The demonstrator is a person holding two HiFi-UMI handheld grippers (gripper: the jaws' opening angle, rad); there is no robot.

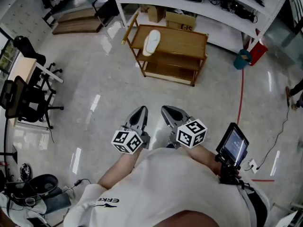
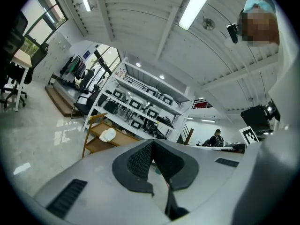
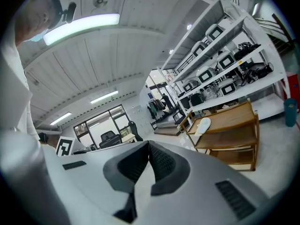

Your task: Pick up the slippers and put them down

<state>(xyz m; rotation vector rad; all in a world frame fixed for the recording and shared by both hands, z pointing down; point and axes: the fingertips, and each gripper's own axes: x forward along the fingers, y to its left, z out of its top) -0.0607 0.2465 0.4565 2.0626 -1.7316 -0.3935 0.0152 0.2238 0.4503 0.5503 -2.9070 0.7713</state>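
A pair of white slippers (image 1: 151,41) lies on the top shelf of a low wooden rack (image 1: 189,44) across the floor, well ahead of both grippers. My left gripper (image 1: 138,115) and right gripper (image 1: 171,113) are held side by side close to the person's body, both shut with nothing between the pads. In the left gripper view the slippers (image 2: 108,135) show far off on the rack (image 2: 93,144), left of the closed jaw tips (image 2: 152,142). In the right gripper view the slippers (image 3: 203,124) lie on the rack (image 3: 236,125), right of the closed tips (image 3: 149,144).
Glossy floor lies between me and the rack. Black office chairs (image 1: 23,98) and a desk stand at the left. White shelving (image 1: 213,6) with equipment runs behind the rack, with cardboard boxes (image 1: 180,20) beneath. A teal bucket (image 1: 243,59) and a red floor line (image 1: 241,93) are at the right.
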